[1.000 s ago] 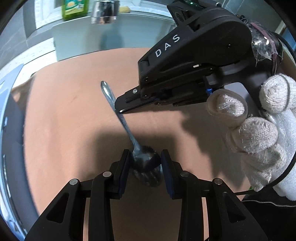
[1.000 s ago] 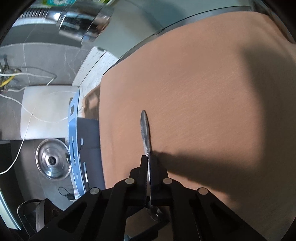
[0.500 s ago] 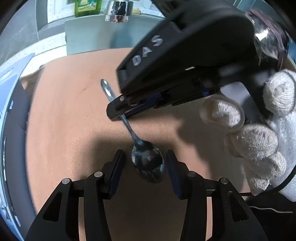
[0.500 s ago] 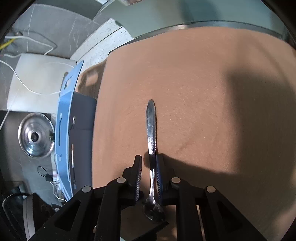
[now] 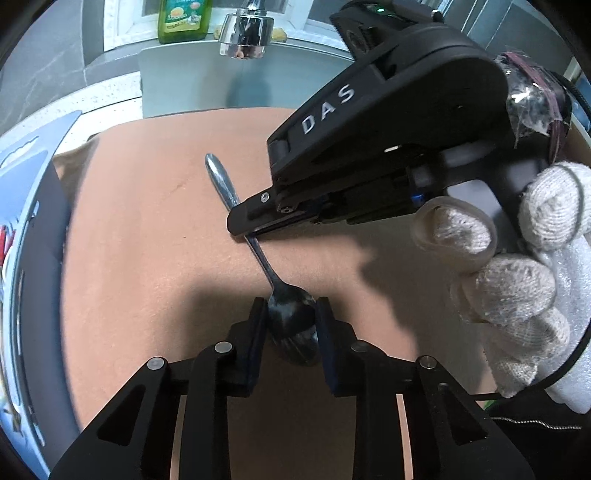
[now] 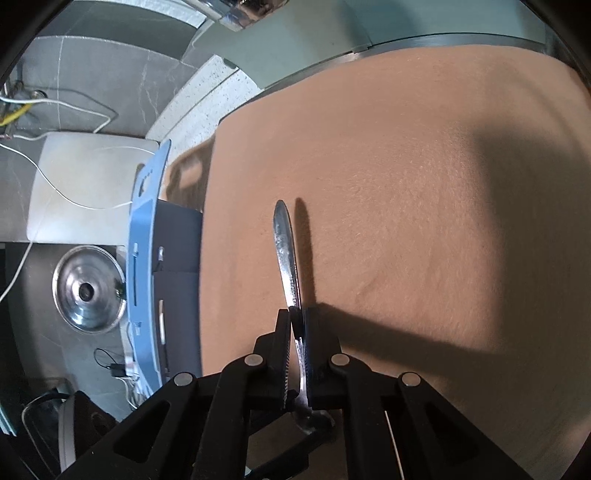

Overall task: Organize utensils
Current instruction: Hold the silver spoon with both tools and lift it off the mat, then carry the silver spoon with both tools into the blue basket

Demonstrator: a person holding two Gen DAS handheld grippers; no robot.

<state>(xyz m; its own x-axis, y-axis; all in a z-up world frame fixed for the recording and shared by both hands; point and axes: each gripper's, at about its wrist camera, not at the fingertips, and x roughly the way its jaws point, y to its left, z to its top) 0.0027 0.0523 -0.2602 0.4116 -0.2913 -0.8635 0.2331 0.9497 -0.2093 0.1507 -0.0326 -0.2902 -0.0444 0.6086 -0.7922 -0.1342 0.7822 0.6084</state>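
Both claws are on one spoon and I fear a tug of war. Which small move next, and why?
Probably open the right claw: it pinches the spoon handle, while the left claw, just closing, flanks the bowl.

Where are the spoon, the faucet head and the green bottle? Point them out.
spoon (image 5: 291, 314): left wrist view, on its bowl, between the left tool's pads.
faucet head (image 5: 244, 33): left wrist view, on its chrome spout end.
green bottle (image 5: 184, 18): left wrist view, on its label.
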